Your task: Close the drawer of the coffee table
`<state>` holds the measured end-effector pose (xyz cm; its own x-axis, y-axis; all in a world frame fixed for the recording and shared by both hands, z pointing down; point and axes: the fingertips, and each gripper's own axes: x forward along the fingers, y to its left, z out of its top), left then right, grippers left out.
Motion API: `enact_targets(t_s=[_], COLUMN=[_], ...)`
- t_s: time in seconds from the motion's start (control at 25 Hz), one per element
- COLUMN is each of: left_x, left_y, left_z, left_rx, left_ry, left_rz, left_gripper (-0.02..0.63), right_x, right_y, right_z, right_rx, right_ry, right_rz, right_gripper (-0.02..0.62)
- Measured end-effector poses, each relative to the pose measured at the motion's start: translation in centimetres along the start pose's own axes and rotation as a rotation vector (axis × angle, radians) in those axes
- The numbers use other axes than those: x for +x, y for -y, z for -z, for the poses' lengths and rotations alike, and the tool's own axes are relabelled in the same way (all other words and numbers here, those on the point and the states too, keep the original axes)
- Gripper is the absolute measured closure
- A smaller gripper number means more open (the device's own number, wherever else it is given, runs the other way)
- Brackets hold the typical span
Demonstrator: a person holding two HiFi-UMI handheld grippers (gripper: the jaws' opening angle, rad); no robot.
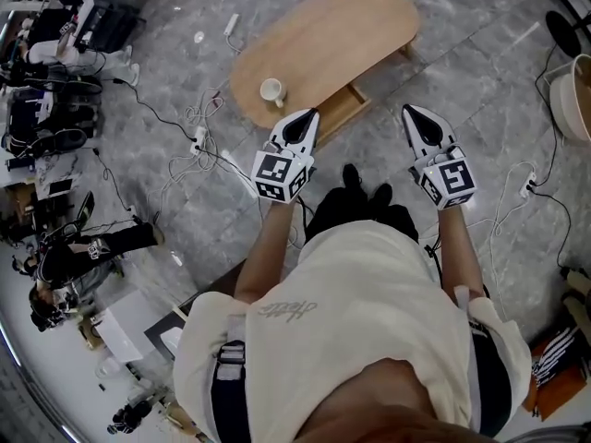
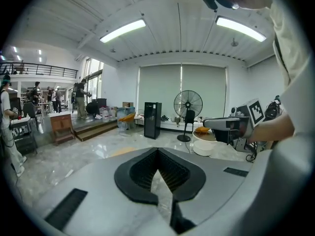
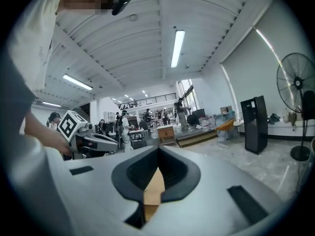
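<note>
An oval wooden coffee table [image 1: 332,40] stands on the grey stone floor ahead of me. Its drawer [image 1: 343,107] is pulled out on the near side, with the wooden inside showing. A white cup [image 1: 272,90] rests on the tabletop near the left end. My left gripper [image 1: 312,114] is held up just left of the drawer front, jaws together and holding nothing. My right gripper [image 1: 407,110] hangs to the right of the drawer, over bare floor, also shut and holding nothing. Between the right gripper's [image 3: 158,151] jaws a strip of wood colour shows. The left gripper [image 2: 157,154] points across the room.
Cables and a power strip [image 1: 199,138] lie on the floor left of the table. A white round tub [image 1: 571,95] stands at the right. My black shoes [image 1: 365,185] are just before the table. A standing fan [image 2: 187,103] and a black tower [image 2: 152,120] stand farther off.
</note>
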<state>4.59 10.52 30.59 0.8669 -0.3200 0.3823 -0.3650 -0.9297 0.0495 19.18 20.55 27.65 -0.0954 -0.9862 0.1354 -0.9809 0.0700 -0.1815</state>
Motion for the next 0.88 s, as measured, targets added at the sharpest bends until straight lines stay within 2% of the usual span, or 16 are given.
enact_targets(t_s=[0.28,0.48,0.76,0.88], left_x=[3.0,5.6,6.7,5.9], left_y=[-4.0,-6.4,-13.0,-15.3], left_z=[1.6,-2.6,-4.2,-3.5], left_rx=[-0.029,-0.004,-0.015,-0.026], left_ry=[0.014,0.054,0.098,0.1], left_rz=[0.017,0.067,0.053,0.014], left_gripper=[0.601,0.601,0.601,0.601], right_x=[3.5,6.8,15.8,18.3], right_y=[0.1,1.8,0.1,-0.9], right_z=[0.8,-3.0,-4.3,-4.1], right_rx=[-0.016,-0.027,-0.052,-0.051], right_ry=[-0.014,-0.015,-0.03,-0.041], right_rz=[0.017,0.055,-0.014,-0.053], right_gripper=[0.601,0.601,0.601,0.601])
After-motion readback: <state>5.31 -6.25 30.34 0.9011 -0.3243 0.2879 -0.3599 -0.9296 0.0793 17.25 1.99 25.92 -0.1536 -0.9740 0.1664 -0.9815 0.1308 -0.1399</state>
